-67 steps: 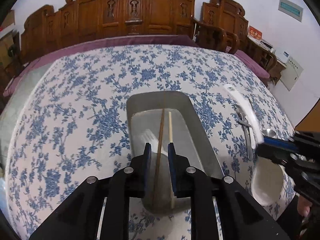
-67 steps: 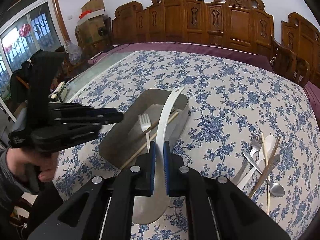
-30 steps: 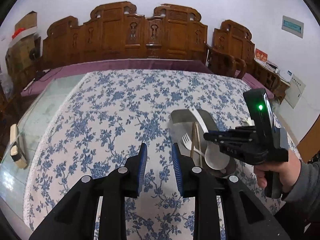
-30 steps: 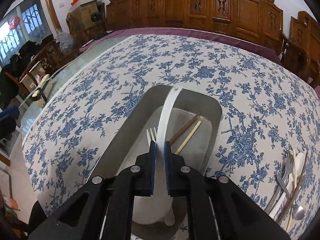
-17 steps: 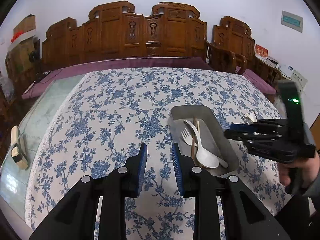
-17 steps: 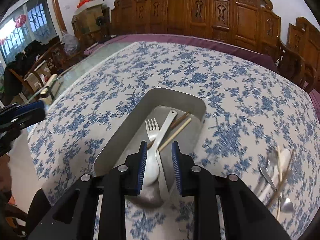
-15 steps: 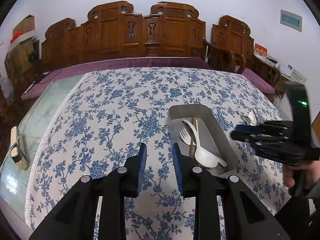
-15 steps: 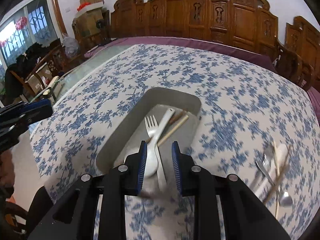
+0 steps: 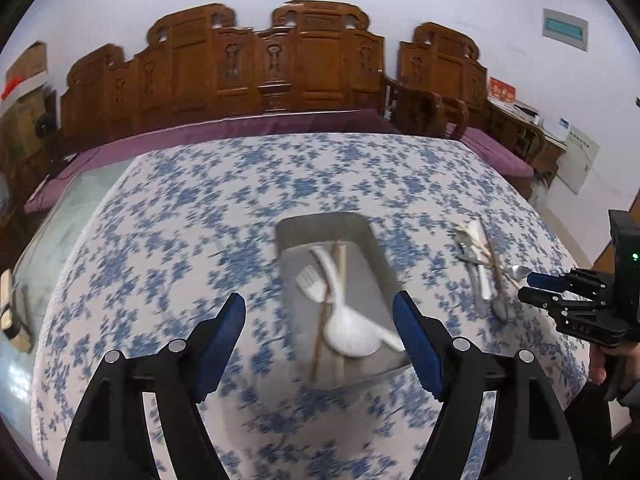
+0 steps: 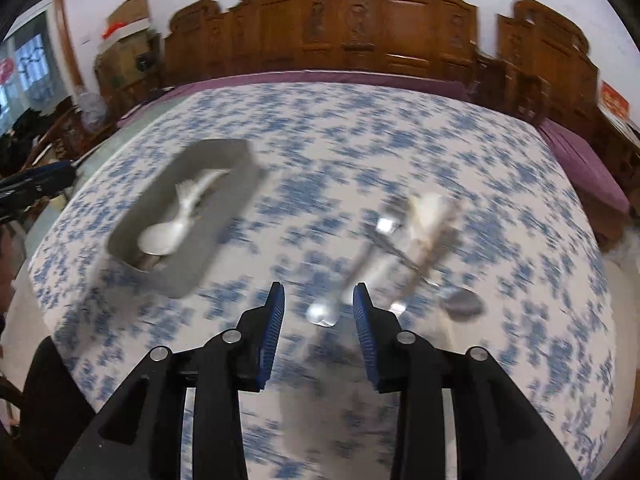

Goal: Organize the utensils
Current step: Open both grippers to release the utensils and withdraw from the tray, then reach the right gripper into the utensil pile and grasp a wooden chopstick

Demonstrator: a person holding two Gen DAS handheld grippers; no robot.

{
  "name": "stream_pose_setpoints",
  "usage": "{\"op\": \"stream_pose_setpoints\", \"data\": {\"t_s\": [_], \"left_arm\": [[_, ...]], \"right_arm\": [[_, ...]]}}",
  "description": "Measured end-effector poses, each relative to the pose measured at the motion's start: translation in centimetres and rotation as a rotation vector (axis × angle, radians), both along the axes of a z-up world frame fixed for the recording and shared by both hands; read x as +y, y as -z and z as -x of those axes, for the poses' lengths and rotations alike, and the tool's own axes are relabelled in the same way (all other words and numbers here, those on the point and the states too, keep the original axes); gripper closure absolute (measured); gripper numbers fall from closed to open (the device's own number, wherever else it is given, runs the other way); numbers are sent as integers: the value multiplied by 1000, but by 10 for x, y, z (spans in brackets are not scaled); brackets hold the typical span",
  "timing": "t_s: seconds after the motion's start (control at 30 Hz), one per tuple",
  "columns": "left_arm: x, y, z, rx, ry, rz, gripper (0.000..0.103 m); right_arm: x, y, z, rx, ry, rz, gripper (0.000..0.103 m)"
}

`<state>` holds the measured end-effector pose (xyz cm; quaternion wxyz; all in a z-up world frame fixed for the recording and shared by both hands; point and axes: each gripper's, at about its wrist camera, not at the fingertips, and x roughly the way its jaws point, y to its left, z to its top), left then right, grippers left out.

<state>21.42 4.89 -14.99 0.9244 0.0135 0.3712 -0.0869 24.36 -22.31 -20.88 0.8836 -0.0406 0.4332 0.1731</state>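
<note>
A grey metal tray [image 9: 372,248] [image 10: 236,200] lies on the blue-flowered tablecloth. In it are a white rice spoon [image 9: 348,332] [image 10: 164,236], a white fork [image 9: 310,282] and chopsticks [image 9: 339,264]. A loose pile of utensils [image 9: 482,276] [image 10: 404,240] lies to the tray's right. My left gripper [image 9: 320,340] is wide open and empty above the tray's near end. My right gripper [image 10: 319,324] is open and empty just before the pile; it also shows in the left wrist view [image 9: 536,286]. Both views are blurred.
Carved wooden chairs [image 9: 280,64] stand along the table's far side. A glass-topped strip [image 9: 44,232] runs along the table's left edge. Boxes [image 10: 128,16] stand in the far left corner.
The right gripper let go of the white rice spoon in the tray, opened, and swung right to the loose pile. The left gripper has opened wide and moved over the tray.
</note>
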Motion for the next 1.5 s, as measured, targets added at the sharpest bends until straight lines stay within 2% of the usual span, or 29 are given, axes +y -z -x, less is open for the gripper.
{"op": "stream_pose_setpoints", "data": {"t_s": [0.17,0.3,0.5,0.63,0.77,0.8,0.93,1.2,1.3,1.5], "left_arm": [[-36,1,-7,-5,57,-6,30],[-59,5,-9,0,88,-5,30],[-84,13,-10,20,118,0,30],[-96,18,-9,25,138,-11,30],[-101,22,-9,34,143,-11,30],[-101,23,-9,36,144,-10,30],[-102,26,-8,41,150,-6,30],[-106,32,-5,51,157,5,30],[-105,33,-5,53,156,9,30],[-102,34,-4,56,147,9,30]], "right_arm": [[-40,12,-10,18,62,-14,65],[-56,27,-26,58,99,-39,65],[-48,47,-49,103,116,-48,82],[-33,54,-56,117,106,-33,84],[-21,62,-62,127,123,29,87],[-20,62,-62,125,127,48,91],[-15,62,-63,130,125,117,91],[-14,60,-81,184,143,157,91],[-17,65,-90,216,170,167,88],[-25,66,-91,232,191,130,90]]}}
